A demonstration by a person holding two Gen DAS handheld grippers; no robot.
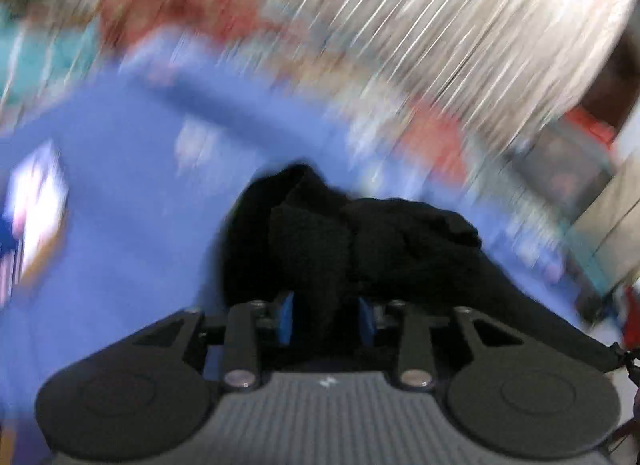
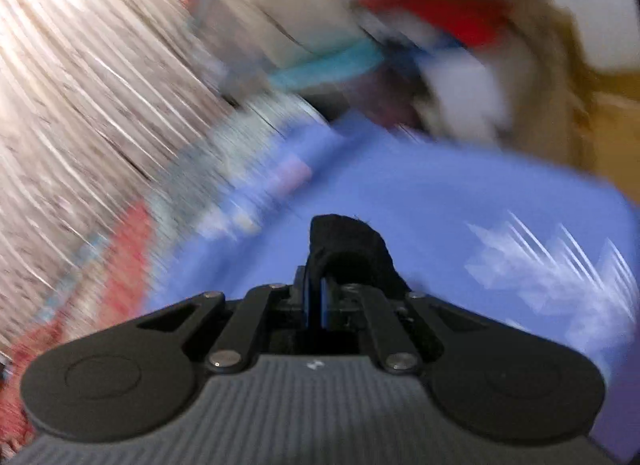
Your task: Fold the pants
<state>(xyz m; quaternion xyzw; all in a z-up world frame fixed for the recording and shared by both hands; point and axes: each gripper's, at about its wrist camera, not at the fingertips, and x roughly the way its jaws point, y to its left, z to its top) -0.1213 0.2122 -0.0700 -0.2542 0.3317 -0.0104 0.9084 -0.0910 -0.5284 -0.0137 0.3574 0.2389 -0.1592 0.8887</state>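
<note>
Black soft fabric pants (image 1: 352,241) bunch ahead of the left gripper (image 1: 326,321) and right gripper (image 2: 320,301), both pinching cloth; match edges over the blue sheet (image 1: 120,193).

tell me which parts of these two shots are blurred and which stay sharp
Left wrist view: the background and blue patterned sheet are streaked with motion blur, while the left gripper and bunched black fabric pants it clamps stay sharp. Right wrist view: same streaking and a blown-out glare at top left; the right gripper, shut on a black fold, stays crisp.
</note>
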